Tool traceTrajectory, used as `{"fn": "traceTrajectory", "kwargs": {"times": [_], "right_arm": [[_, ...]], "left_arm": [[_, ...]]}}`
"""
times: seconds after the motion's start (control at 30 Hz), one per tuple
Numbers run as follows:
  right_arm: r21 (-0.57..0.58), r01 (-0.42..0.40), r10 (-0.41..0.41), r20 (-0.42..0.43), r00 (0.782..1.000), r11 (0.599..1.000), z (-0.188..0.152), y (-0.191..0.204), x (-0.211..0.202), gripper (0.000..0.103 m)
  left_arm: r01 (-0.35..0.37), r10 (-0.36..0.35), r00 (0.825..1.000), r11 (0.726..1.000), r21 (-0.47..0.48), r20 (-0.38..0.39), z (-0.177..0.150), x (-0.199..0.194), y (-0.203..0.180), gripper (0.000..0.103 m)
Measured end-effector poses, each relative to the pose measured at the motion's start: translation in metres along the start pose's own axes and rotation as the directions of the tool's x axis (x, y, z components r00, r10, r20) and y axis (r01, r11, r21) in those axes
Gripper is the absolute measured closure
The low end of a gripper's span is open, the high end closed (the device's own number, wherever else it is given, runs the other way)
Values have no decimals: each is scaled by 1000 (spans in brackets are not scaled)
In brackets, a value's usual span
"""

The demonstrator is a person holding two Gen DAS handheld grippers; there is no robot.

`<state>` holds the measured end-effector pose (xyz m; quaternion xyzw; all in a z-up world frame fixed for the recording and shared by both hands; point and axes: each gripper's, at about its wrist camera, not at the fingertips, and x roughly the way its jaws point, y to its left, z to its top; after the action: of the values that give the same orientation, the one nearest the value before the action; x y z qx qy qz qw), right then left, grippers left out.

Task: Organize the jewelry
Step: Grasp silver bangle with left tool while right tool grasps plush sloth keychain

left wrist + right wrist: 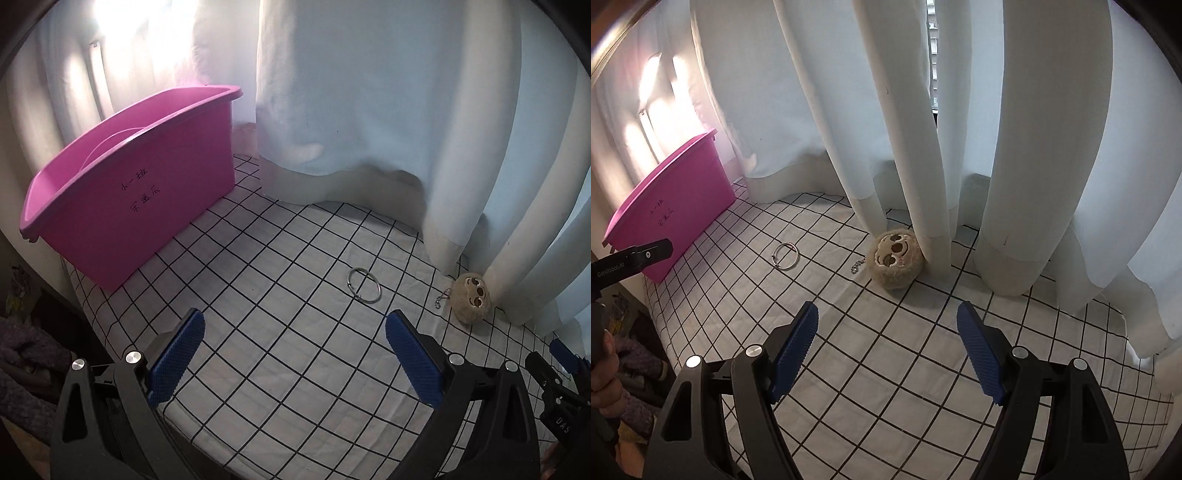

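- While both tools hang above the checked cloth [280, 332] with nothing in them, the left gripper [295, 354] has its blue pads spread wide, and the metal ring [363, 285] lies flat on the cloth just ahead of it and a little toward its right pad.
- That wide spread suits the ring: I judge the jaws must straddle a thin hoop lying flat, so the opening leaves room to come down over one side of it.
- From the right gripper [887, 347], also wide and empty, the plush sloth charm [895, 258] sits straight ahead, leaning against a curtain [923, 147] fold, with its small bead chain [856, 266] trailing on the cloth toward the left.
- Seen from the right gripper, the ring is ahead and well to the left, between the charm and the pink bin [129, 184].
- Standing ahead and far to the left of the left gripper, the bin is open-topped with handwriting on its side; its inside is not visible, and it is probably where the pieces go.
- Each tool seems matched to its nearer piece, so neither has to cross the other.
- One risk, as I judge it: the curtain touching the charm may drag when the charm is lifted.
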<state>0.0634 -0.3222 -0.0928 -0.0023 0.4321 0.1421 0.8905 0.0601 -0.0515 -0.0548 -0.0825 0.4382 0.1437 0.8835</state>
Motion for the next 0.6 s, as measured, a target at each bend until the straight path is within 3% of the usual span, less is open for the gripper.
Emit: {"fn": "traceTrajectory", "kwargs": {"times": [0.17, 0.33, 0.6], "right_arm": [[54, -21, 23, -23, 999, 998, 0, -4, 25, 29], [88, 8, -6, -32, 999, 996, 2, -4, 51, 29], [128, 22, -18, -33, 999, 992, 3, -7, 82, 29]], "left_arm": [[-15, 16, 999, 999, 28, -30, -1, 26, -10, 6], [-7, 10, 998, 999, 52, -63, -1, 60, -15, 6], [47, -40, 994, 996, 71, -104, 4, 110, -33, 6]]}}
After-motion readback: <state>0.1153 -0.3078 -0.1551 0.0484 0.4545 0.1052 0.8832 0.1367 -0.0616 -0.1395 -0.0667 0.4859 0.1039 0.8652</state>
